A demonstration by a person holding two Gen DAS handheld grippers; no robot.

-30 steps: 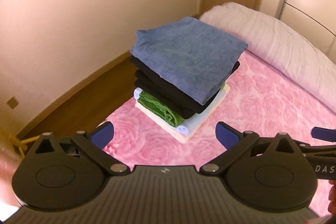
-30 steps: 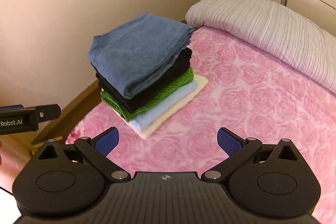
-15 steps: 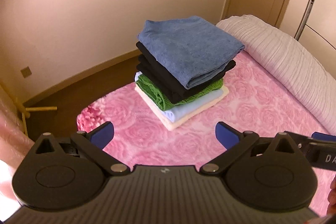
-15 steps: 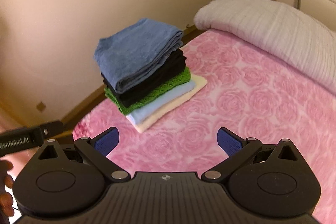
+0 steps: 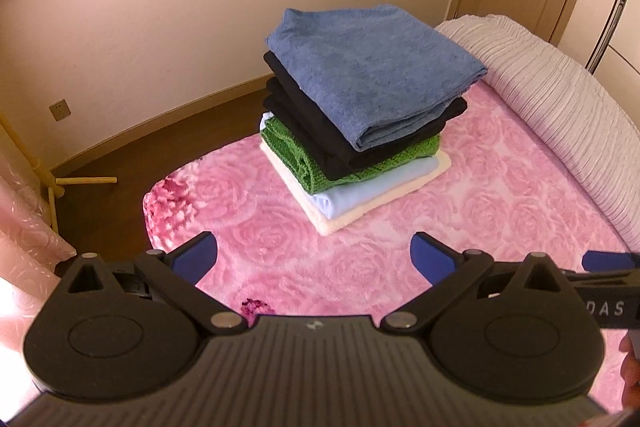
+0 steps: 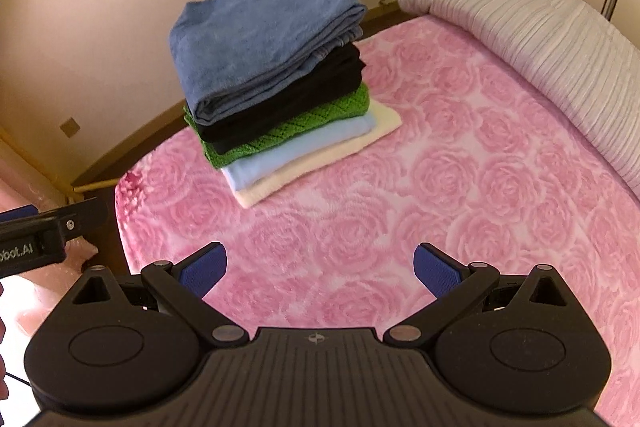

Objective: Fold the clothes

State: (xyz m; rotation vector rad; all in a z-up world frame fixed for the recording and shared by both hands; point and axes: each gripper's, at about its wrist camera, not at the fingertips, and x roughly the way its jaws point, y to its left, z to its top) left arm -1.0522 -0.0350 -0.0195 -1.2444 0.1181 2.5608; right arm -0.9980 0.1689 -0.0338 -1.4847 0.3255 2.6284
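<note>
blue-topped clothes stack point(image 5: 368, 115) beyond hand-held gripper point(image 5: 314, 259)

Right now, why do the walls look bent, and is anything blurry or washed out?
Left wrist view: fisheye bends the skirting into an arc; the stack is sharp, and the bottom left corner is overexposed. Right wrist view: same curving at the bed edge, the stack slightly soft, and bright glare at the lower left.
</note>
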